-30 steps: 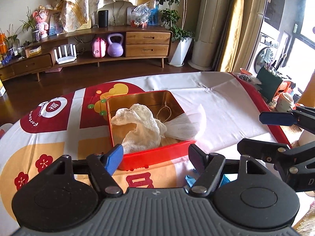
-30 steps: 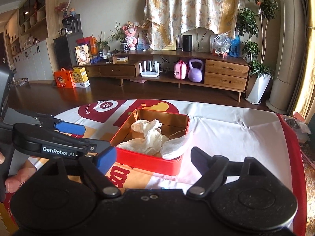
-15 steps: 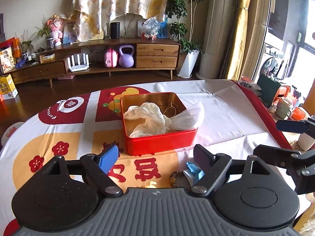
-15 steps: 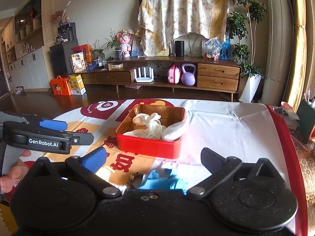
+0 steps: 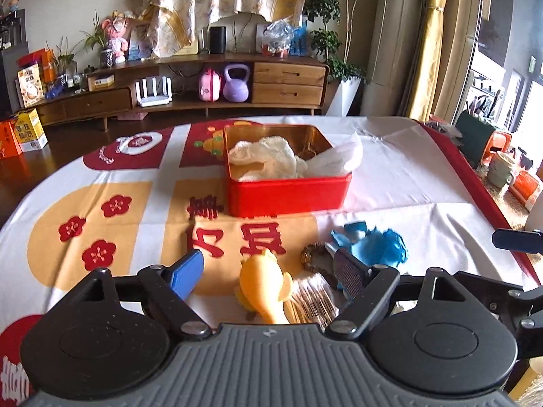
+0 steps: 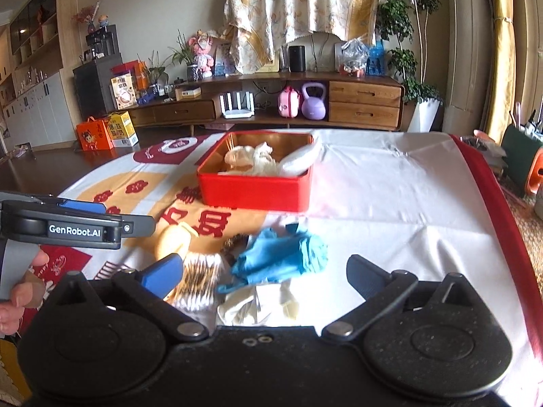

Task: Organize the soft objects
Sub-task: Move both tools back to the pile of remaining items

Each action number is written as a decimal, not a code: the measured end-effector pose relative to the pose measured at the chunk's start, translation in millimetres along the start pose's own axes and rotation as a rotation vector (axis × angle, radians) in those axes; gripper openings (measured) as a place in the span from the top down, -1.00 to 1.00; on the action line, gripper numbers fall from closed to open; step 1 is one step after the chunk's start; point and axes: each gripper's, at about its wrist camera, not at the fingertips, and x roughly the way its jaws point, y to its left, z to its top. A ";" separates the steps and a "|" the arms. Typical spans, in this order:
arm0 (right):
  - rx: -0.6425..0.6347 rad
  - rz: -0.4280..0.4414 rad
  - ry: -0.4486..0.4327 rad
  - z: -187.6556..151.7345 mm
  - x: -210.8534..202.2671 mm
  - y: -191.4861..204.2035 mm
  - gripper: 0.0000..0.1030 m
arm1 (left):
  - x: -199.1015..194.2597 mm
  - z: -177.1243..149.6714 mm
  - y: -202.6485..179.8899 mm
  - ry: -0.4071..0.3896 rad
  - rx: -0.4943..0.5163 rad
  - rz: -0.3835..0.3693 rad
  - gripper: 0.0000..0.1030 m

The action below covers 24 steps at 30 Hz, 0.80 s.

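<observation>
Pulled back from the tin (image 5: 288,196), now well apart, cloths already inside; loose pile newly in view, so next pick likely. Left gripper (image 5: 268,271) wide, empty, above fish toy (image 5: 263,285). Right gripper (image 6: 264,271) wide, empty, over blue glove (image 6: 285,254).

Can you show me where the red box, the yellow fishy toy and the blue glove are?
red box (image 5: 288,193): left wrist view, on its red front wall.
yellow fish toy (image 5: 263,283): left wrist view, on the middle of its body.
blue glove (image 6: 281,254): right wrist view, on the middle of the crumpled heap.
</observation>
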 end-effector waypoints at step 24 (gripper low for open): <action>-0.043 0.022 0.202 -42.8 62.5 5.5 -0.56 | 82.2 -32.6 17.5 0.176 -0.058 -0.002 -0.62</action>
